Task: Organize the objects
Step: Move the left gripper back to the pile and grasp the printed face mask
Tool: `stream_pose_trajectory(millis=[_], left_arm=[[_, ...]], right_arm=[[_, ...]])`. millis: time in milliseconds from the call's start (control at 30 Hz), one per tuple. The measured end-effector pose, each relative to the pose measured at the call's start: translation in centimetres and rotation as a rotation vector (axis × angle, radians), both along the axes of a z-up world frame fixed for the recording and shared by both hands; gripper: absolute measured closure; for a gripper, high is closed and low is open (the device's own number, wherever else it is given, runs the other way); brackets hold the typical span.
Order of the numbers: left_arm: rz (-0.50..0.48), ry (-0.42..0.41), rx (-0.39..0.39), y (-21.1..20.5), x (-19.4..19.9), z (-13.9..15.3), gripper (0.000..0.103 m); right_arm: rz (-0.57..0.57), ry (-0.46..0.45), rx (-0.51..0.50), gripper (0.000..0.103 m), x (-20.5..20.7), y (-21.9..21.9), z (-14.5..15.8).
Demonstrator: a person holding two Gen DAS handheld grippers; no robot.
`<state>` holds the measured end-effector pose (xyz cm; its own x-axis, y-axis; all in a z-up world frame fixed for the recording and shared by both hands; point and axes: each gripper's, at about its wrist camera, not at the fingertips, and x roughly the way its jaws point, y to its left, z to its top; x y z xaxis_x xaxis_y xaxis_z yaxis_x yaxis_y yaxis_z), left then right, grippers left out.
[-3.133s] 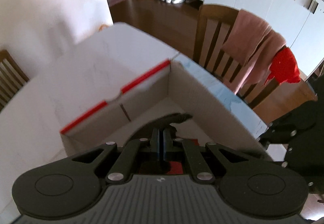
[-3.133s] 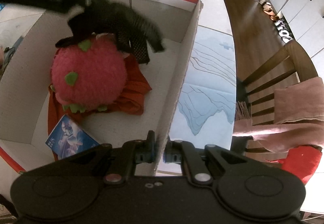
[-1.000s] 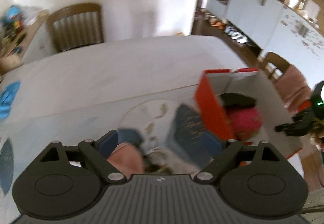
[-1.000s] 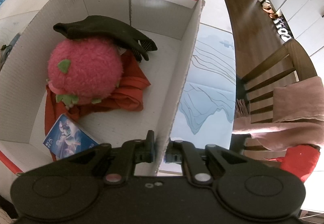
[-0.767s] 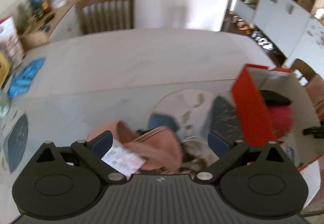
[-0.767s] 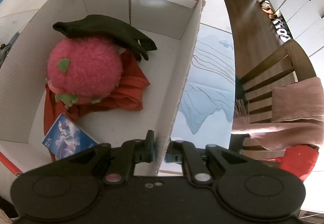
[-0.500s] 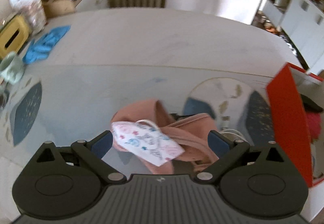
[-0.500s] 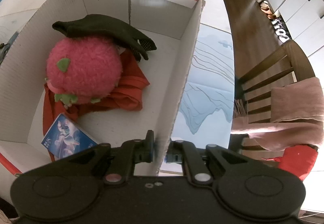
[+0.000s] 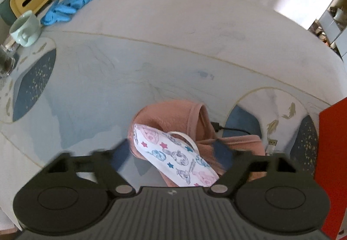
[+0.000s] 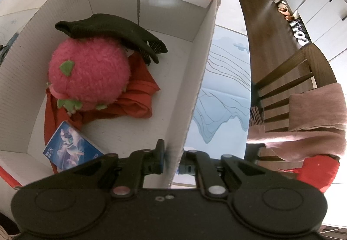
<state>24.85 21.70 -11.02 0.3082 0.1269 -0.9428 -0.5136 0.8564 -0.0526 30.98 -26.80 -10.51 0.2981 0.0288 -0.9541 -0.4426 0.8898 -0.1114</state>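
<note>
**Left gripper closing over a printed face mask, right gripper pinching the box wall**

In the left wrist view, the left gripper (image 9: 173, 153) is pointing down at a child's face mask (image 9: 173, 156) lying low in the centre of the frame. The mask is white, printed with pink and blue cartoon figures and small stars, with a pale ear loop curling off its upper edge. It is resting on a crumpled pink cloth (image 9: 173, 115) on the table (image 9: 173, 23). The jaws have just been closing; they are standing apart on either side of the mask, blurred, and not visibly pressing it.

In the right wrist view, the right gripper (image 10: 171, 164) is pinching the right wall of a white cardboard box (image 10: 199, 79) with red edges, at lower centre. Inside, at the left, are sitting a pink plush ball (image 10: 89, 73), a black glove (image 10: 112, 27), a red cloth (image 10: 138, 96) and a blue packet (image 10: 69, 148).
</note>
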Motion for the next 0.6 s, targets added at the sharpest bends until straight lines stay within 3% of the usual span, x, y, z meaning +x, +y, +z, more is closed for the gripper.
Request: stream_pose_trajectory(millis=[33, 100, 167, 200, 267, 367, 600], left_arm=[[0.005, 0.014, -0.009, 0.1, 0.1, -0.2, 0.051], [0.012, 0.022, -0.023, 0.1, 0.0, -0.6, 0.058], [0.015, 0.025, -0.024, -0.1, -0.2, -0.7, 0.074], [0.015, 0.021, -0.026, -0.2, -0.3, -0.5, 0.075], [0.007, 0.015, -0.026, -0.4, -0.5, -0.2, 0.087], [-0.011, 0.013, -0.006, -0.8, -0.9, 0.4, 0.095], [-0.087, -0.049, -0.014, -1.9, -2.9, 3.4, 0.099]], right_arm=[[0.000, 0.000, 0.000, 0.094, 0.0, 0.0, 0.0], [0.000, 0.000, 0.000, 0.094, 0.0, 0.0, 0.0], [0.001, 0.001, 0.000, 0.094, 0.0, 0.0, 0.0], [0.001, 0.001, -0.001, 0.094, 0.0, 0.0, 0.0], [0.002, 0.001, -0.001, 0.094, 0.0, 0.0, 0.0], [0.004, 0.002, -0.004, 0.094, 0.0, 0.1, -0.1], [0.006, 0.003, -0.003, 0.094, 0.0, 0.1, -0.1]])
